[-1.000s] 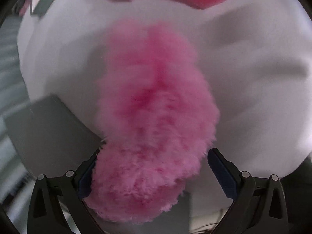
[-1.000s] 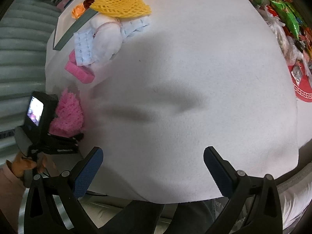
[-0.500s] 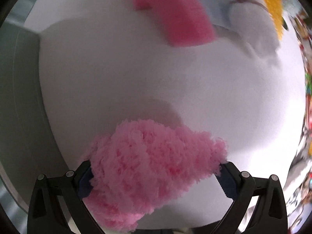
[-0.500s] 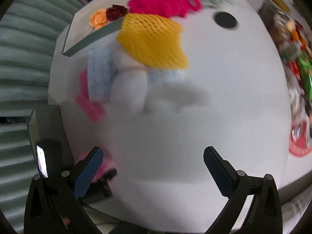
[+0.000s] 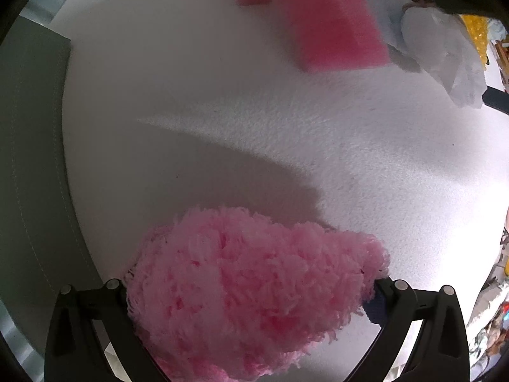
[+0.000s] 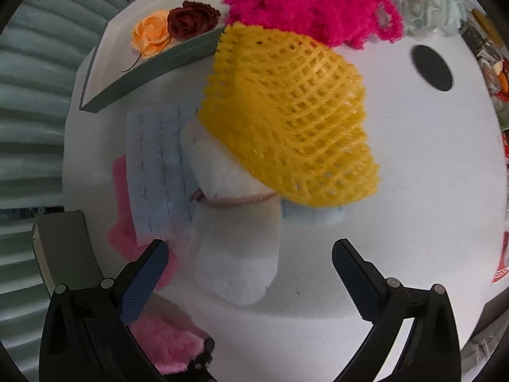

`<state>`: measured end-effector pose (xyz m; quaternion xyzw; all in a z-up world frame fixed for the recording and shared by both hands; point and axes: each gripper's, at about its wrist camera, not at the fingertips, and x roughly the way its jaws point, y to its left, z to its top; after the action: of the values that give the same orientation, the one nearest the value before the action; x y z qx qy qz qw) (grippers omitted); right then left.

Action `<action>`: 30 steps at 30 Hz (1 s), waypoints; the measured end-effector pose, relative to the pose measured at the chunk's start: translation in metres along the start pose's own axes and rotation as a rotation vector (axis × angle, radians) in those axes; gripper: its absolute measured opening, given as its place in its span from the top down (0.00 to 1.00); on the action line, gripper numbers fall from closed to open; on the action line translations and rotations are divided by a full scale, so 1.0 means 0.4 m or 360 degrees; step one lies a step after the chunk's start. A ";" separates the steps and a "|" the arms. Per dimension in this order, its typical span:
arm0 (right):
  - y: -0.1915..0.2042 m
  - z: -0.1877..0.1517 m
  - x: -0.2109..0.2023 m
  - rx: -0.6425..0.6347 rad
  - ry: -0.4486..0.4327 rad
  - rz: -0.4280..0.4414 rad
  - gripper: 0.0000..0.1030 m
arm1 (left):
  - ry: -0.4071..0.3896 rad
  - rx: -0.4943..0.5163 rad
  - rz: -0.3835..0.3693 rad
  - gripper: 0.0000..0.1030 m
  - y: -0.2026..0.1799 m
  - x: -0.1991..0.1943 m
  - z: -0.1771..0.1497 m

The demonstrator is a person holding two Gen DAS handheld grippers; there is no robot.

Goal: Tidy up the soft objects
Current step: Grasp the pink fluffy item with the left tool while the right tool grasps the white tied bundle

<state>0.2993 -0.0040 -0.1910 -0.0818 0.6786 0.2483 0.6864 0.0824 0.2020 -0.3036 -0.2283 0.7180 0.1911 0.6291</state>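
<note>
Just below the white soft roll, the right gripper waits wide open with nothing in it. It should come down with one finger on each side, then squeeze gently. The left gripper hugs the pink fluffy thing.

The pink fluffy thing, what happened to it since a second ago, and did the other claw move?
The left claw shut on the pink fluffy thing and swung it from hanging out long in front to bunched sideways between the fingers, above the white table. The right claw moved forward up to the white roll under the yellow net. It stayed open and empty; the pile stayed put.
</note>
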 end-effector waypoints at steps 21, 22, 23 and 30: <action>0.006 -0.138 -0.014 -0.0278 0.0095 -0.0083 0.49 | -0.0236 -0.0005 0.0002 0.00 -0.020 -0.059 -0.190; -0.008 -0.172 -0.018 -0.0304 0.0114 -0.0132 0.49 | -0.0229 -0.0009 0.0002 0.00 -0.030 -0.058 -0.183; -0.025 -0.206 -0.020 -0.0317 0.0131 -0.0172 0.49 | -0.0227 -0.0009 0.0003 0.00 -0.034 -0.058 -0.195; -0.111 -0.355 0.029 -0.0367 0.0225 -0.0424 0.47 | -0.0292 0.0000 0.0002 0.00 -0.045 -0.060 -0.257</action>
<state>0.1924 -0.1036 -0.2217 -0.2663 0.6755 0.2249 0.6498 0.0113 0.1314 -0.2656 -0.2093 0.6576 0.2116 0.6921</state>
